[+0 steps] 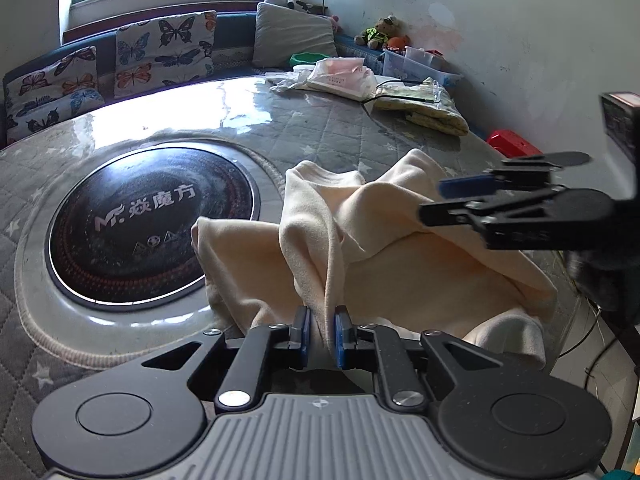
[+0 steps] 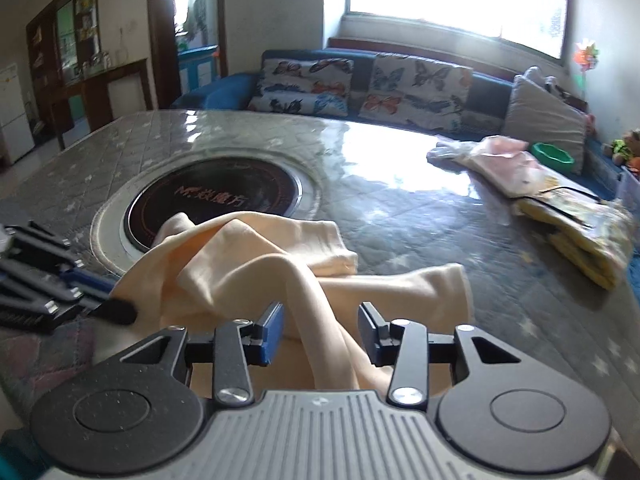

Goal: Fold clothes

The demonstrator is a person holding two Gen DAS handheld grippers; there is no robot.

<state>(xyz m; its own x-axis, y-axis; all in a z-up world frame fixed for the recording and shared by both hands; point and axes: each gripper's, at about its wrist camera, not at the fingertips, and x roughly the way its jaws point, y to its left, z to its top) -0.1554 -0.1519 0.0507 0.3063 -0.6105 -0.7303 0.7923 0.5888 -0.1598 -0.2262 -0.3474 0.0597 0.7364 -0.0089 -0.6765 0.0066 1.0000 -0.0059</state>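
Note:
A cream garment lies crumpled on the grey quilted table, close to the near edge. My left gripper is shut on a bunched fold of it, the cloth pinched between the blue pads. In the right wrist view the same garment spreads ahead, and a twisted fold runs between the jaws of my right gripper, which stand apart without pressing it. The right gripper also shows at the right of the left wrist view, over the cloth. The left gripper shows at the left edge.
A round black cooktop is set into the table, just left of the garment. Folded yellow fabric and a pink packet lie at the far side. A sofa with butterfly cushions runs behind. The table's edge drops off at the right.

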